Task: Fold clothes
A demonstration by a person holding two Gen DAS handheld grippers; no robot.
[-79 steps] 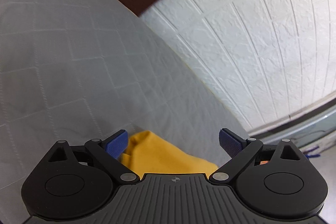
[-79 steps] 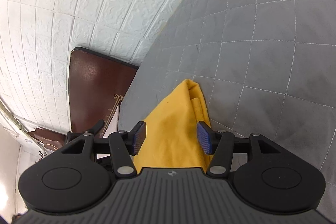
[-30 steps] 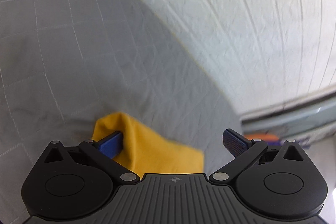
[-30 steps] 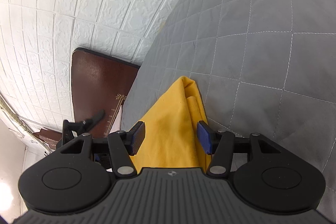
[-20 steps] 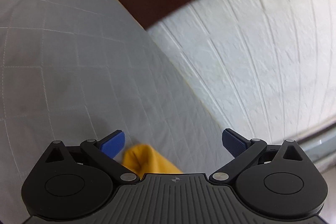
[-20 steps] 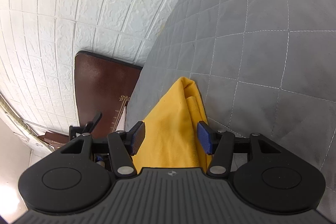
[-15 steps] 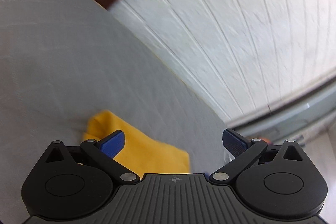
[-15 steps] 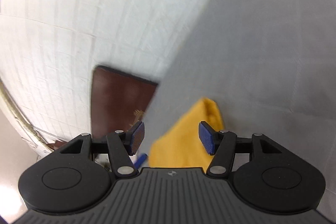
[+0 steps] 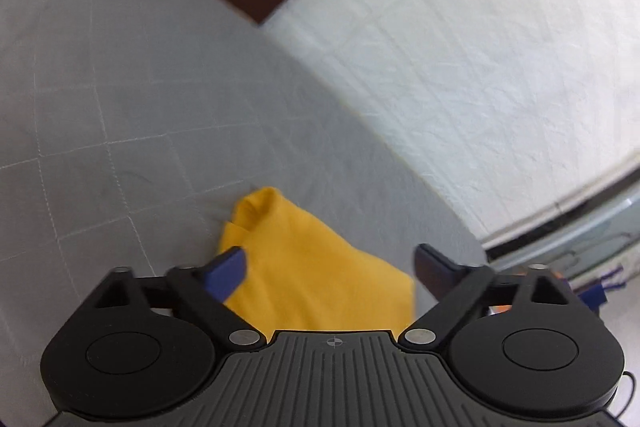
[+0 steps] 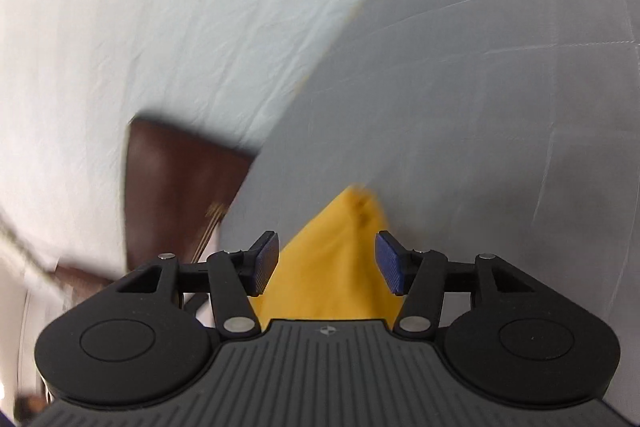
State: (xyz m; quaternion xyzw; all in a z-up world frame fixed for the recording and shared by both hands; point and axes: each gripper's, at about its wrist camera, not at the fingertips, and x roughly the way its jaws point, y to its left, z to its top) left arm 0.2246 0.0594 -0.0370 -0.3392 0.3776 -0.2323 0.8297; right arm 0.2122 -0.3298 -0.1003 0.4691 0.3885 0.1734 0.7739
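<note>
Both tools open over yellow cloth [image 9: 312,267] on grey quilt [image 9: 120,107]; right tool [image 10: 327,263] closing.

Each tool — the left tool [image 9: 330,267] and the right tool [image 10: 327,263] — has a matte black body with a ribbed grey plate bearing a small crosshair mark, two round black discs, silver pivot screws, black linkage arms and blue ridged pads [image 10: 390,267].
</note>
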